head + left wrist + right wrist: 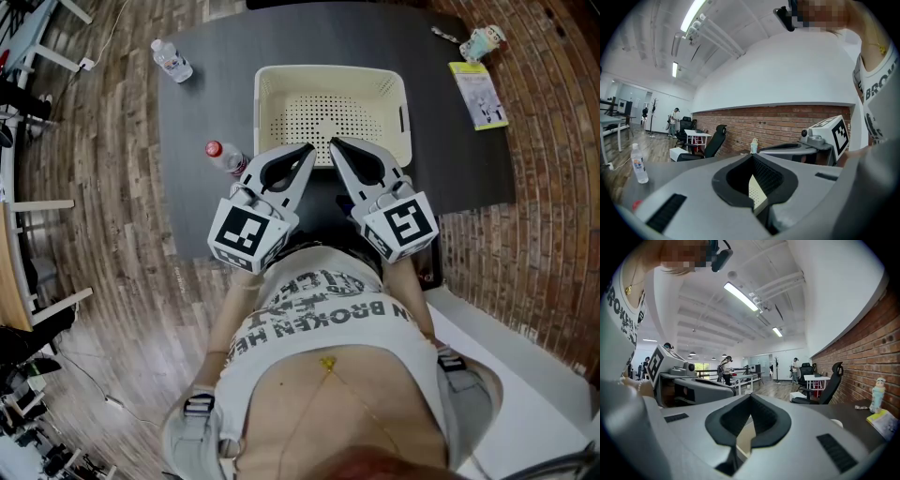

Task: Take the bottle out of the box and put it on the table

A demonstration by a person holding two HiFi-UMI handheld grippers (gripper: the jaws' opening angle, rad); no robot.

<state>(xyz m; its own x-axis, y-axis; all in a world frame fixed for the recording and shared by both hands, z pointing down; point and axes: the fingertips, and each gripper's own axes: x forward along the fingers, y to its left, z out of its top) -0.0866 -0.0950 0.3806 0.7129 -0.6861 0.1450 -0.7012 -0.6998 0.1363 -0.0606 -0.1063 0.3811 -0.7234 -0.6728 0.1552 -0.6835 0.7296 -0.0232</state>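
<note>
Presently left gripper [310, 148] and right gripper [333, 142] at box [328, 73] near rim, both jaws together, empty. 2 bottles on bench [469, 159]: red-capped bottle [225, 157] near left edge, clear bottle [172, 61] at far-left corner.

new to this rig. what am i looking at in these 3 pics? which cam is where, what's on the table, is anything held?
There is no robot arm. A person holds a two-jaw gripper in each hand. The top-down picture comes from a camera on the person's head. The other two come from cameras riding on each gripper, looking along its jaws.

The left gripper and right gripper are both shut and hold nothing.

On the dark table:
- a cream perforated box, which looks empty
- a red-capped bottle beside the left gripper
- a clear bottle at the far left
- a booklet and a small figurine at the far right
</note>
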